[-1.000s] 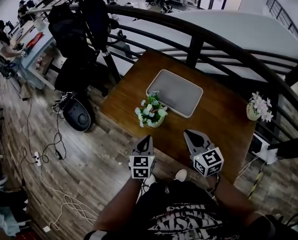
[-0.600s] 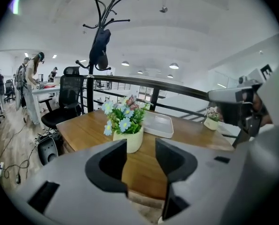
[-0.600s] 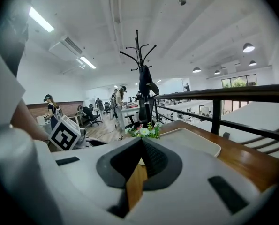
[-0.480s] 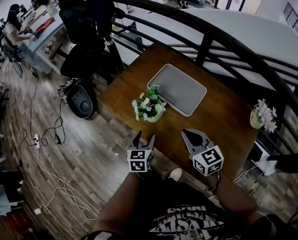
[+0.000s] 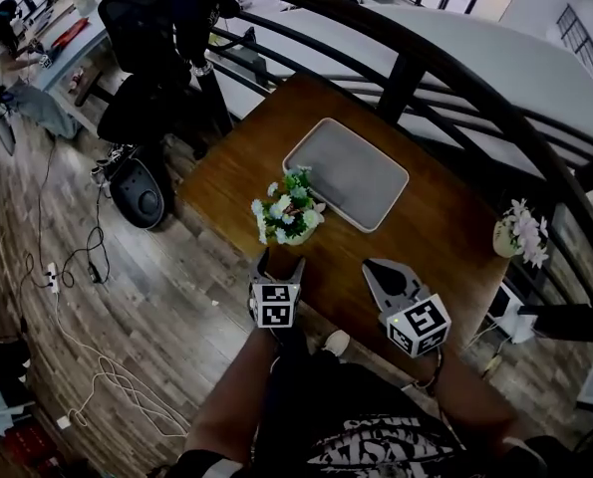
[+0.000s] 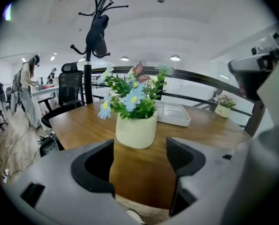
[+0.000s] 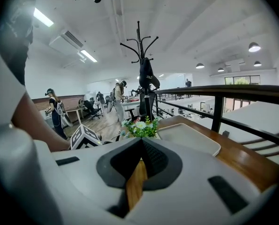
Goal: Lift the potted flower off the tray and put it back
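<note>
Fingers (image 6: 186, 156) of left gripper (image 6: 140, 149) just opened empty before potted flower (image 6: 136, 130).

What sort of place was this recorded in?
Probably an open-plan office: people work at long desks, there are black swivel office chairs, and a brown wooden table stands beside a curved black metal railing.

Wooden table (image 5: 431, 232), railing (image 5: 401, 73), coat rack (image 6: 88, 78), second flowerpot (image 5: 516, 233)

Open-plan office, viewed from a railed mezzanine.
Far left, people sit at desks (image 5: 62, 40) beside office chairs (image 6: 70, 83); black railing (image 5: 400, 83), coat stand (image 6: 88, 83), ceiling lights (image 7: 254, 47).
</note>
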Available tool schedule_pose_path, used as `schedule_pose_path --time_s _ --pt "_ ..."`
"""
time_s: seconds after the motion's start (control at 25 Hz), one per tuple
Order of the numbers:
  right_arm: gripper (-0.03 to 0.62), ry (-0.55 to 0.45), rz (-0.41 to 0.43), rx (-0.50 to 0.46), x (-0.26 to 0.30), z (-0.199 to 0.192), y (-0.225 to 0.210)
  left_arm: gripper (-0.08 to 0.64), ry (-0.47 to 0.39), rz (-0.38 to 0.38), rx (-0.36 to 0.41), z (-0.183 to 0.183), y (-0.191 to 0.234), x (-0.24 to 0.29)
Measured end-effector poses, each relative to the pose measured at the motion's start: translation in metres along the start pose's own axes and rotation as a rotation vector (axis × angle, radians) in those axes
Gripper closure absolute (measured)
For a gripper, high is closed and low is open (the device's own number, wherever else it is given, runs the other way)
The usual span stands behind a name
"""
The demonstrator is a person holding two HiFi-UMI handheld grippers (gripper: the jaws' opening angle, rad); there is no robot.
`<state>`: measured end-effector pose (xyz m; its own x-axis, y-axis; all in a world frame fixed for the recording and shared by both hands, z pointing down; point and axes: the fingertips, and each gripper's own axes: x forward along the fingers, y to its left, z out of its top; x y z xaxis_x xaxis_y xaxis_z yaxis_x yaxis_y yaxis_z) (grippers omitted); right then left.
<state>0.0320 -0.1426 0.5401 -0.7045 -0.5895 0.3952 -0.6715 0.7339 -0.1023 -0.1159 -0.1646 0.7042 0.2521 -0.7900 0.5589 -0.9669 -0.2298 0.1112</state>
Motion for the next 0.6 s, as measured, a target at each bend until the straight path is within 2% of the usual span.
schedule_pose_path --time_s 0.2,0.44,0.6 --pt "0.601 0.024 -0.011 0.044 0.011 -0.006 -0.009 0.203 -0.034 0.039 0.045 0.009 0.019 0.032" --pt "0.601 0.035 -0.027 0.083 0.029 -0.005 -0.016 0.149 -0.027 -0.019 0.113 0.017 0.018 0.06" --pt "0.601 0.038 -0.032 0.098 0.033 -0.006 -0.023 0.141 -0.032 -0.033 0.138 0.025 0.017 0.072"
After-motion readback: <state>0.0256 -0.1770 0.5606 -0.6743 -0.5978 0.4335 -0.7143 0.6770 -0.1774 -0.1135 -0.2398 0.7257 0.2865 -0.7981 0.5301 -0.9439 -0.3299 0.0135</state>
